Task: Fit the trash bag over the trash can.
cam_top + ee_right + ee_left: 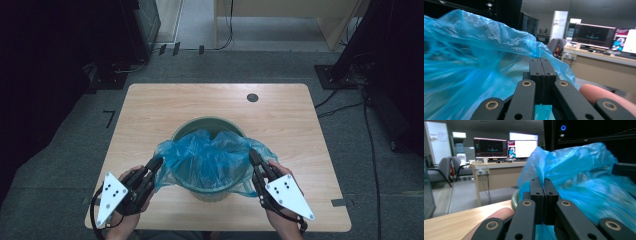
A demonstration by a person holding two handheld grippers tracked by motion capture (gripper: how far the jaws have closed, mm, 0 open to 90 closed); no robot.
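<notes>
A green round bin (pixel 212 123) stands on the wooden table (pixel 150 107), lined with a crumpled blue plastic bag (pixel 207 157) that spills over its rim. My left gripper (pixel 157 162) is shut on the bag's left edge; in the left gripper view the jaws (pixel 544 181) meet with blue film (pixel 579 167) pinched between them, beside the bin's green rim (pixel 514 200). At the bag's right edge my right gripper (pixel 253 156) is shut too, and the right gripper view shows the plastic (pixel 474 50) rising from the closed jaw tips (pixel 540 61). Both hands sit near the table's front edge.
A round cable hole (pixel 252 97) lies in the table's far right part. Black equipment stands (pixel 345 65) and cables (pixel 370 150) line the floor on the right, with dark gear (pixel 115 70) at the back left. A wooden furniture piece (pixel 280 20) stands behind.
</notes>
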